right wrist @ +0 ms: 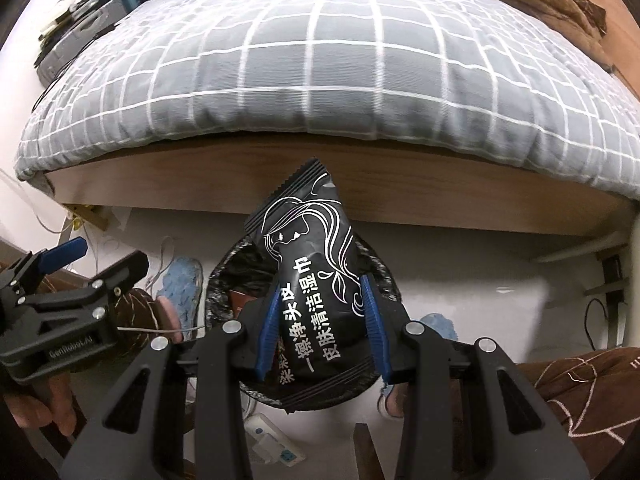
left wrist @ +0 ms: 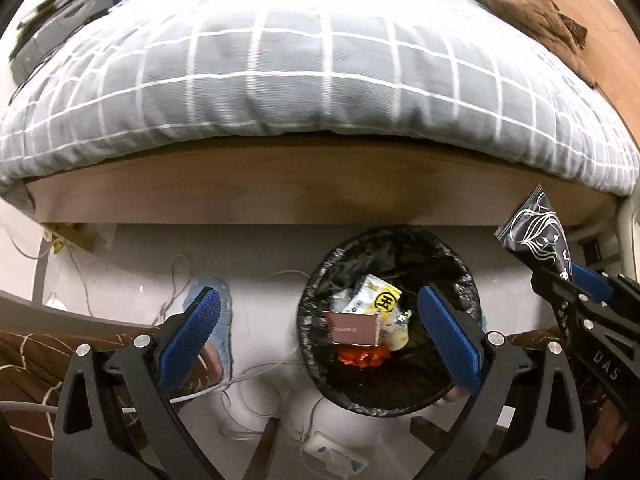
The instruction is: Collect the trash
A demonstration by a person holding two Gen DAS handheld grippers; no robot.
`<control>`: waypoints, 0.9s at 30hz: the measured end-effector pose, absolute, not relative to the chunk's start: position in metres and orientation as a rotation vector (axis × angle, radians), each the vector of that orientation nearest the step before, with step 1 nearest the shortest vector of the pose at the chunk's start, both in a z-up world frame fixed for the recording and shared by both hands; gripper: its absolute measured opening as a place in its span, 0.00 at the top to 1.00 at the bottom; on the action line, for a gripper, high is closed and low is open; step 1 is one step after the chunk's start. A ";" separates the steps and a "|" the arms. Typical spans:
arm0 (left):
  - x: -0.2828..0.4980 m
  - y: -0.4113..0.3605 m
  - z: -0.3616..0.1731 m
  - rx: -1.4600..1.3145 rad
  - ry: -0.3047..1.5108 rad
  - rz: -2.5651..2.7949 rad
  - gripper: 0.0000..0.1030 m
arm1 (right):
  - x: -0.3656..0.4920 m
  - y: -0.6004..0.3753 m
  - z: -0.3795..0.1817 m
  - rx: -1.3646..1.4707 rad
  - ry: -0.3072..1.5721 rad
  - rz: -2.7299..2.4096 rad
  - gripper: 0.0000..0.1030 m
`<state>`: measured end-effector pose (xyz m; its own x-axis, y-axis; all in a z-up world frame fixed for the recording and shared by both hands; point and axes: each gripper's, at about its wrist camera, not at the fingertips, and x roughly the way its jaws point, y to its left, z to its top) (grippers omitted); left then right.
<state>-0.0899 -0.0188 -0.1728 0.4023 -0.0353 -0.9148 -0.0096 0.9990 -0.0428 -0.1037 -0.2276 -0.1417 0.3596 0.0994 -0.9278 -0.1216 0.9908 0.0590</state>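
A round trash bin [left wrist: 320, 280] lined with a black bag stands on the white floor below the bed. Inside lie a pink box [left wrist: 354, 330], a white and yellow wrapper [left wrist: 374, 296] and an orange wrapper [left wrist: 362, 357]. My left gripper [left wrist: 320, 334] is open and empty above the bin. My right gripper [right wrist: 322, 332] is shut on a black wet-wipe packet [right wrist: 310, 280] and holds it over the bin [right wrist: 218, 284]. The packet also shows in the left wrist view [left wrist: 536, 232], at the right edge, held by the right gripper [left wrist: 576, 280].
A bed with a grey checked duvet [left wrist: 300, 80] and a wooden side board [left wrist: 280, 184] stands behind the bin. Thin cables [left wrist: 248, 380] and a white power strip [left wrist: 334, 456] lie on the floor. A blue slipper [left wrist: 222, 320] is left of the bin.
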 end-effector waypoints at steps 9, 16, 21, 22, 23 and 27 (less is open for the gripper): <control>-0.092 0.002 -0.162 -0.049 1.124 0.023 0.06 | -0.104 -0.206 -0.145 -0.068 1.188 0.173 0.51; -0.092 0.004 -0.160 -0.053 1.121 0.021 0.06 | -0.106 -0.203 -0.144 -0.082 1.166 0.173 0.34; -0.092 0.002 -0.155 -0.052 1.107 0.020 0.06 | -0.104 -0.196 -0.141 -0.076 1.139 0.162 0.22; -0.092 0.001 -0.153 -0.053 1.101 0.019 0.06 | -0.104 -0.197 -0.136 -0.076 1.127 0.152 0.18; -0.092 0.000 -0.151 -0.054 1.094 0.016 0.06 | -0.104 -0.199 -0.130 -0.076 1.108 0.142 0.14; -0.091 -0.015 -0.128 -0.021 1.048 -0.020 0.06 | -0.105 -0.214 -0.101 -0.061 1.023 0.087 0.08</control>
<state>-0.0914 -0.0146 -0.1281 0.4989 -0.0268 -0.8662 0.0068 0.9996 -0.0270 -0.1045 -0.2136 -0.1010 0.5180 0.0440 -0.8542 -0.1013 0.9948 -0.0102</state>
